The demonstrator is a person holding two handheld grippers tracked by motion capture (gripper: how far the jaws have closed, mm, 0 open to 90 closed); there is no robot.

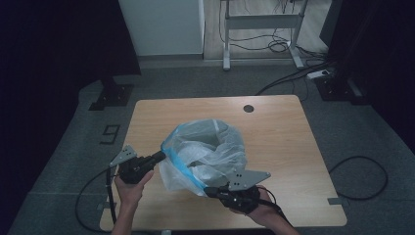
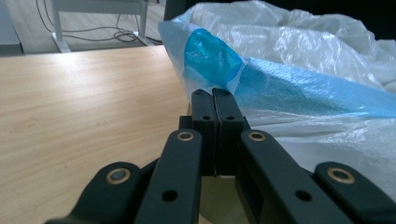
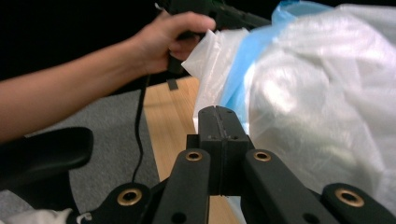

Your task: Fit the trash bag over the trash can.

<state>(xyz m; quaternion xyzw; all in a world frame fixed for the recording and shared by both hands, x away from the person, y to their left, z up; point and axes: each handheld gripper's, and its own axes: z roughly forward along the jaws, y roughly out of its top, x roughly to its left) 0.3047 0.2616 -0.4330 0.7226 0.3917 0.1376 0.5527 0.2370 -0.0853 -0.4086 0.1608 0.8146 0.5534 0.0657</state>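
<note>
A translucent white plastic bag (image 1: 210,147) with a blue band along its rim stands open on the wooden table (image 1: 279,147). My left gripper (image 1: 163,154) is shut on the blue rim at the bag's left side. In the left gripper view the jaws (image 2: 214,91) meet with blue film (image 2: 210,56) bunched at their tips. My right gripper (image 1: 208,190) is shut on the same band at the bag's near edge, and the band runs taut between the two. In the right gripper view the closed jaws (image 3: 217,109) meet the blue strip (image 3: 238,79); beyond them a hand (image 3: 168,37) holds the left gripper.
A round cable hole (image 1: 248,108) sits near the table's far edge. A white desk frame (image 1: 262,22) and cables lie on the floor behind. A black cable loop (image 1: 359,178) lies right of the table. Dark stands flank both sides.
</note>
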